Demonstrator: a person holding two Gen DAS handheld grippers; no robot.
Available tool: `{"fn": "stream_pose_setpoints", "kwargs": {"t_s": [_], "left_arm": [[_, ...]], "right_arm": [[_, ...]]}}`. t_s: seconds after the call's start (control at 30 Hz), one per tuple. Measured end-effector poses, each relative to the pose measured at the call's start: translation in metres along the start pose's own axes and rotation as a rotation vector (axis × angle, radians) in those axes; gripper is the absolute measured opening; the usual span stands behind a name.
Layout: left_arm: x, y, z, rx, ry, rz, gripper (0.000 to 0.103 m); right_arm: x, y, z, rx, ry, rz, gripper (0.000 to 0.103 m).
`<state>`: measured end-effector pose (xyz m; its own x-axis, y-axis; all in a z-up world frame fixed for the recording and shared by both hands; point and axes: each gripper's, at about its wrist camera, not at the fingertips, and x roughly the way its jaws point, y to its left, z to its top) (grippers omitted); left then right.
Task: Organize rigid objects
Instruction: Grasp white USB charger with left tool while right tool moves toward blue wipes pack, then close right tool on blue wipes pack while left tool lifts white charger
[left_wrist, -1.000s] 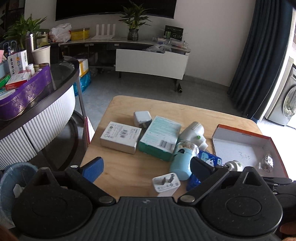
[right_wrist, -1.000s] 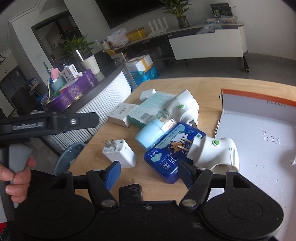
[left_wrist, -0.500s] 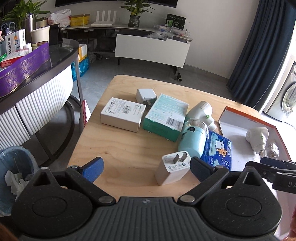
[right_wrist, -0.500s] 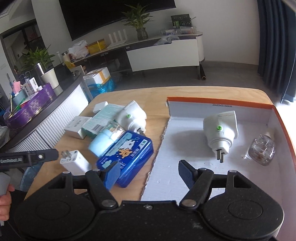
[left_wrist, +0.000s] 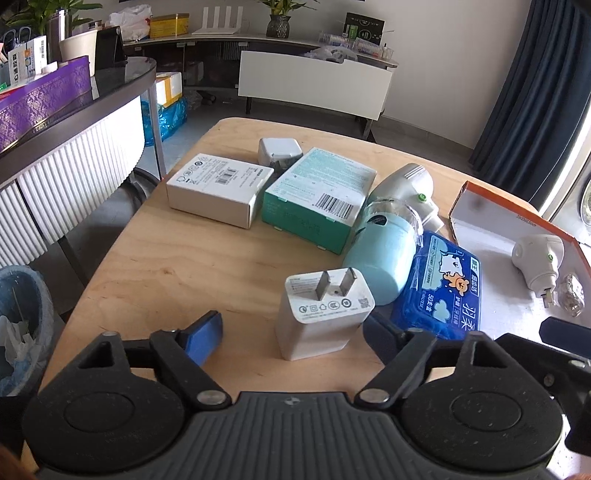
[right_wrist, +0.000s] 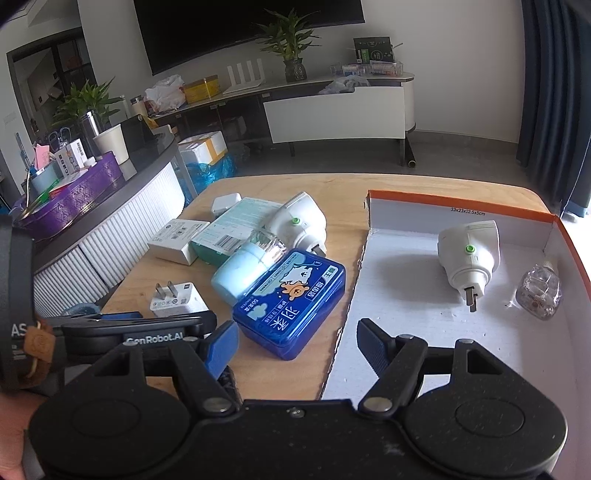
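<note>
A white charger with two prongs (left_wrist: 325, 314) lies on the wooden table (left_wrist: 177, 269) between the tips of my open left gripper (left_wrist: 291, 332); it also shows in the right wrist view (right_wrist: 177, 299). My right gripper (right_wrist: 295, 343) is open and empty, over the left edge of the orange-rimmed box (right_wrist: 461, 369). In the box lie a white plug-in device (right_wrist: 469, 254) and a small clear bottle (right_wrist: 539, 291). A blue tin (right_wrist: 291, 302), a light blue bottle (right_wrist: 240, 273) and a second white plug-in device (right_wrist: 299, 225) lie left of the box.
A white carton (left_wrist: 218, 188), a green-white carton (left_wrist: 317, 199) and a small white adapter (left_wrist: 277, 151) lie further back on the table. A curved counter with a purple box (left_wrist: 40, 103) stands to the left, and a bin (left_wrist: 18, 314) sits below it.
My right gripper set the white plug-in device into the box, let go and drew back. My left gripper moved forward, so the white charger now lies between its tips.
</note>
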<state>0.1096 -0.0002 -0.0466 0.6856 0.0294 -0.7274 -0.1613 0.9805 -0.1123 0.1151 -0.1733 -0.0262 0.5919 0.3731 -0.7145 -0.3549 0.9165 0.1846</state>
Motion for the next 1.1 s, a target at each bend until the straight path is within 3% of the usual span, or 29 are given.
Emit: {"fn": "stream_pose_setpoints", "kwargs": {"t_s": [0.1,0.13,0.23,0.6,0.67,0.73,0.83,0.9,0.97,1.03,1.1], "left_arm": [[-0.001,0.001,-0.002,0.041,-0.040,-0.025,0.050],[-0.003,0.000,-0.003,0.050,-0.048,-0.026,0.046],[-0.009,0.009,-0.005,0.036,-0.055,-0.073,0.044],[-0.024,0.029,0.001,-0.016,-0.074,-0.115,0.044],[-0.025,0.031,0.004,-0.024,-0.072,-0.122,0.044],[-0.026,0.033,0.005,-0.024,-0.073,-0.132,0.044],[-0.027,0.032,0.005,-0.027,-0.076,-0.145,0.044],[-0.027,0.032,0.005,-0.030,-0.075,-0.155,0.044],[-0.028,0.031,0.006,-0.032,-0.079,-0.160,0.044],[-0.028,0.031,0.007,-0.036,-0.080,-0.170,0.044],[-0.030,0.030,0.008,-0.032,-0.085,-0.175,0.044]], "right_arm": [[0.004,0.000,0.002,0.000,0.009,0.001,0.084],[0.005,0.000,0.003,-0.001,0.011,0.001,0.084],[0.011,0.002,0.005,0.008,0.023,0.008,0.085],[0.065,0.012,0.019,0.127,0.123,-0.045,0.093],[0.079,0.018,0.021,0.118,0.161,-0.069,0.094],[0.089,0.026,0.023,0.067,0.152,-0.135,0.101],[0.098,0.029,0.023,0.024,0.137,-0.163,0.102],[0.097,0.026,0.022,0.018,0.110,-0.154,0.096],[0.091,0.022,0.020,0.017,0.096,-0.147,0.081],[0.082,0.016,0.020,0.029,0.089,-0.119,0.074],[0.072,0.012,0.018,0.021,0.077,-0.105,0.073]]}}
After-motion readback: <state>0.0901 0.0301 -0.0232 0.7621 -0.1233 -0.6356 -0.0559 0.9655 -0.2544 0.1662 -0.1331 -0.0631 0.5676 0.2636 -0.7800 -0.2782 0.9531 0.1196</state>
